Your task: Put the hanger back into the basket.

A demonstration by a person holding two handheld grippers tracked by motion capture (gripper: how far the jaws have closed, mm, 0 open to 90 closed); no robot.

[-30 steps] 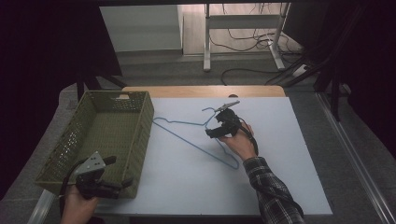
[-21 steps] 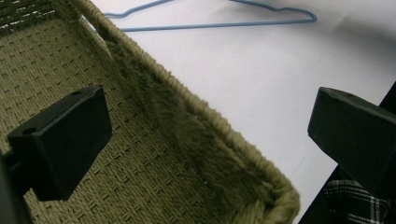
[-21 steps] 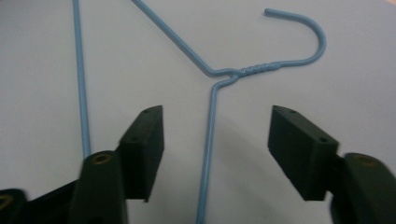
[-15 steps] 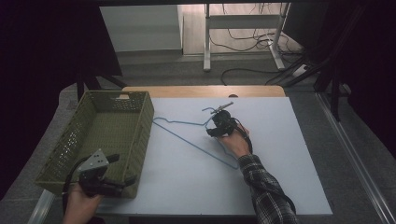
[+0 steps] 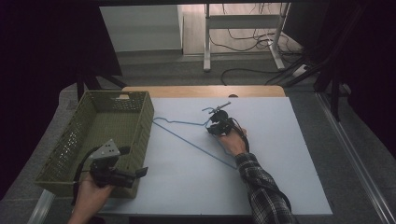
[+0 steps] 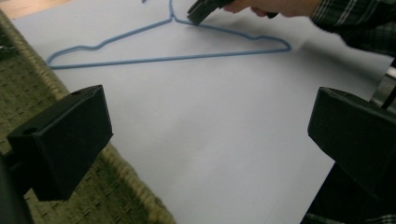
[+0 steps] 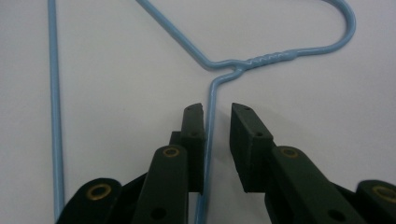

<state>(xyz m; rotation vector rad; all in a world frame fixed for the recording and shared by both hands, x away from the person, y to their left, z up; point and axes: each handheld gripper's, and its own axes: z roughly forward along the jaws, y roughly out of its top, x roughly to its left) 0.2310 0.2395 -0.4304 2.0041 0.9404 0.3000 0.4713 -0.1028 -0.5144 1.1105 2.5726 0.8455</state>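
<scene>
Right gripper (image 7: 217, 109) dropped onto hanger (image 7: 211, 116), fingers (image 7: 194, 135) just been closing, wire between, not yet pinched. Keep straddling wire below twist. Left gripper (image 6: 205, 140) released.

A thin light-blue wire hanger (image 5: 194, 140) lies flat on the white surface (image 5: 261, 186), just right of the green basket (image 5: 140, 116). Its hook (image 7: 322, 42) curls beyond a twisted neck. One shoulder wire runs between the right hand-held gripper (image 7: 217, 121) jaws, a gap showing beside it.

Hanger (image 7: 212, 100) lower part past frame edge
</scene>
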